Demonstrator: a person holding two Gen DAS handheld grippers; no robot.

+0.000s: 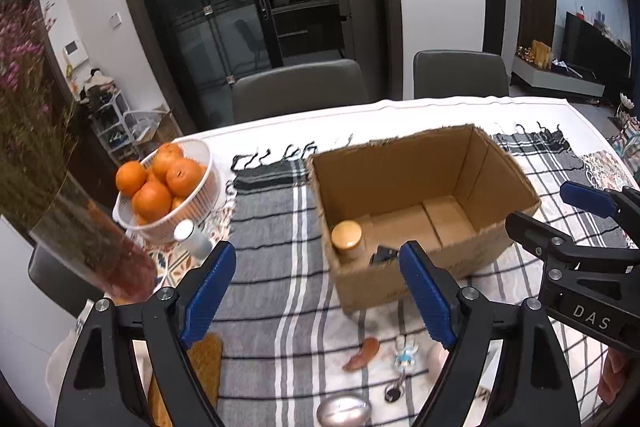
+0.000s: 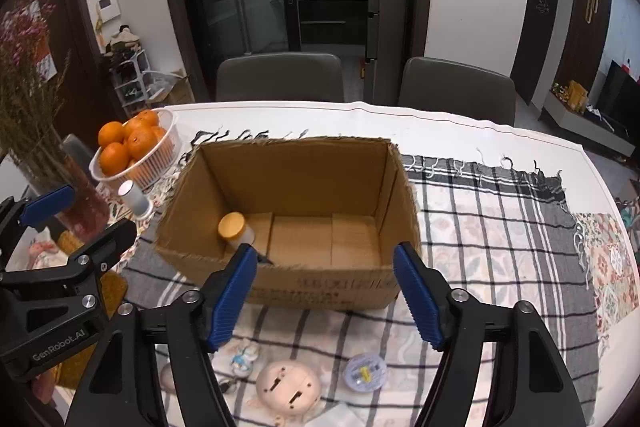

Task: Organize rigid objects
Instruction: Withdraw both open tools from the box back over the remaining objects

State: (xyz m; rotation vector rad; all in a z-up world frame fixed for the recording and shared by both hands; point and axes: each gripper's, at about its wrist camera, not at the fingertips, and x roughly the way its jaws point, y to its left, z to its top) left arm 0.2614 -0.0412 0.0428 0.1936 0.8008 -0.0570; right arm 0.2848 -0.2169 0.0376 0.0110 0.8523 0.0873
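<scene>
Above the table (image 2: pixel 460 123), both the left hand-held gripper (image 1: pixel 316 281) and right hand-held gripper (image 2: pixel 326 281) hover released, holding nothing. A careless grab could nudge the pink round gadget (image 2: pixel 289 385) off the near edge, or bump the cardboard box (image 2: pixel 304 287).

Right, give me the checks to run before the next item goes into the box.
1. Left gripper open and holding nothing: ok.
2. Right gripper open and holding nothing: ok.
3. Cardboard box open on top, bare floor on its right side: ok.
4. Wooden-lidded jar upright in the box's left corner: ok.
5. Loose items within view in front: pink round gadget and clear disc lie apart: ok.
6. What the dark item beside the jar is: cannot tell.
</scene>
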